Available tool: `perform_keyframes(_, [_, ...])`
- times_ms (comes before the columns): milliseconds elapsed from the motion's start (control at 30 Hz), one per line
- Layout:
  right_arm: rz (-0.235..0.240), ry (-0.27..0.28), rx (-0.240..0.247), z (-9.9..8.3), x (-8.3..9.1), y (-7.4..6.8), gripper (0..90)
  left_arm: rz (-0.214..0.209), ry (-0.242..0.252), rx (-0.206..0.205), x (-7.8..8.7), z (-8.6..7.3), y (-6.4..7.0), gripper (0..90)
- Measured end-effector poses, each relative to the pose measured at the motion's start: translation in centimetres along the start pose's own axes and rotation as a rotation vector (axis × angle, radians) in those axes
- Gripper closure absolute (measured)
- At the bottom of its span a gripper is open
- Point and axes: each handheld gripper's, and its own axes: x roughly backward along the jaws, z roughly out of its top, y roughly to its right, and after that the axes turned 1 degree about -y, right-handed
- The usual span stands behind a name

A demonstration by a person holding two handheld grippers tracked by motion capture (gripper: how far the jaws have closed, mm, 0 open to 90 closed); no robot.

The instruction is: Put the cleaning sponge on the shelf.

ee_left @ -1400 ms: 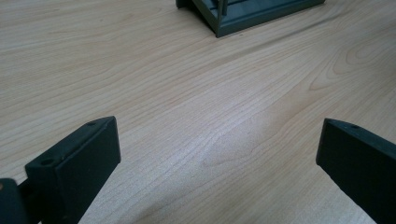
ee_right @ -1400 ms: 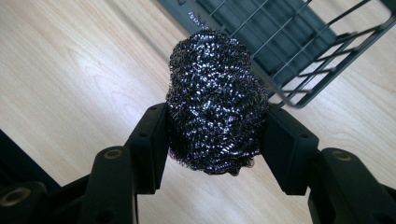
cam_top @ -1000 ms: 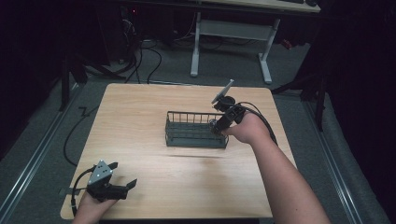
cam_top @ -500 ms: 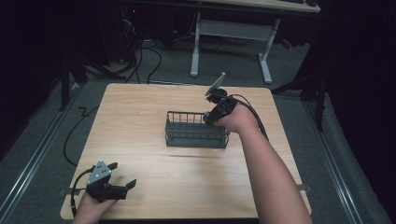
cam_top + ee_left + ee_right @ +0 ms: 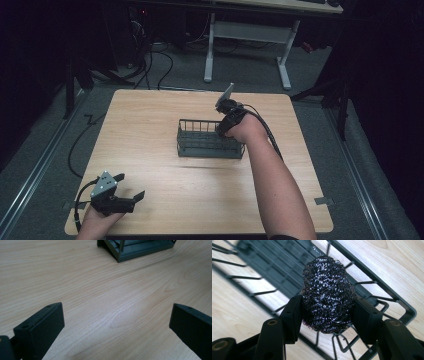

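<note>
1. steel wool scrubber (image 5: 328, 305): dark, shiny coiled ball, pinched between the right gripper (image 5: 328, 315) jaws, right over the rack.
2. wire rack (image 5: 210, 140): dark grey, rectangular, upright mid-surface.

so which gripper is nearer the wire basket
Right. The right gripper is over the wire basket at its right end, clamping a steel scourer. The left gripper sits open at the table's near-left corner.

The high view is looking forward and down over the whole counter (image 5: 150, 130); both tool views are riding low and close (all three sharing the wire basket (image 5: 210, 140)).
</note>
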Motion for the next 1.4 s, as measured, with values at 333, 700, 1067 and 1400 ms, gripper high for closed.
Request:
perform_keyframes(333, [0.015, -0.030, -0.045, -0.1, -2.6, 0.7, 41.9, -0.008, -0.005, -0.013, 0.0, 0.0, 0.1, 0.4])
perform_keyframes(700, [0.004, 0.040, -0.022, -0.6, 0.2, 0.3, 29.0, -0.009, -0.010, -0.023, -0.1, 0.1, 0.4, 0.4])
perform_keyframes(1067, [-0.029, 0.100, 0.018, -2.6, 2.9, -0.7, 32.9, -0.022, -0.028, -0.047, -0.3, 0.2, 0.6, 0.4])
perform_keyframes(1400, [0.012, 0.161, -0.011, -5.6, 3.4, -0.5, 36.7, -0.022, -0.026, -0.053, -0.4, 0.2, 0.8, 0.4])
